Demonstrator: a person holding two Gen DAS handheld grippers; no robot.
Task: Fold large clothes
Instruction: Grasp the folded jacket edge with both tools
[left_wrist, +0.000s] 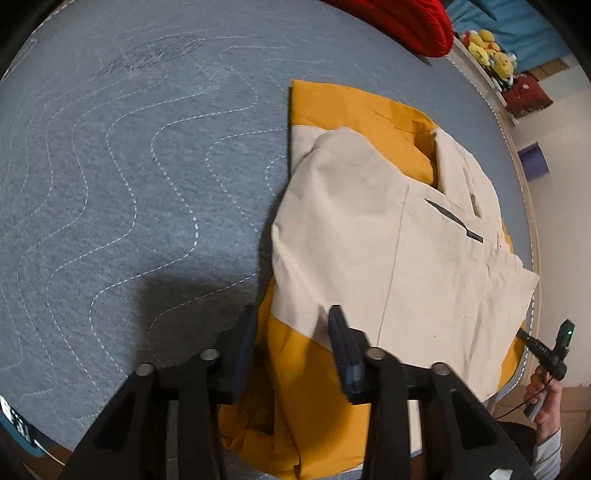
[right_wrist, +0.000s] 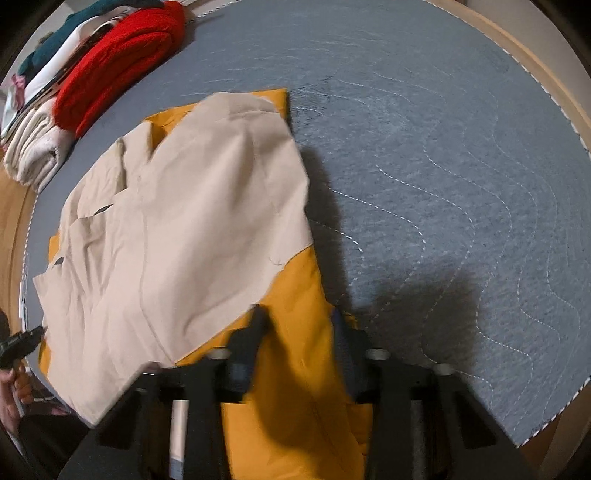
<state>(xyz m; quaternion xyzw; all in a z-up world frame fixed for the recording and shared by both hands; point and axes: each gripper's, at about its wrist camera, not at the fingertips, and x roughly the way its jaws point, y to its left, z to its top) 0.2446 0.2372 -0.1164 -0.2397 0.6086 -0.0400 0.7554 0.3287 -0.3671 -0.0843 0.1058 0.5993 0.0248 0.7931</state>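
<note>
A cream and mustard-yellow jacket lies partly folded on the grey quilted mat. My left gripper is open, its fingers apart over the jacket's yellow lower part near its left edge. In the right wrist view the same jacket lies left of centre on the mat. My right gripper is open, its fingers straddling the yellow fabric. The cloth between the fingers looks loose, not pinched. In each view, the other gripper shows at the frame edge, held in a hand.
A stack of folded clothes with a red knit on top sits at the mat's far corner; the red knit also shows in the left wrist view. Yellow plush toys sit on a shelf beyond. The mat's edge runs close at right.
</note>
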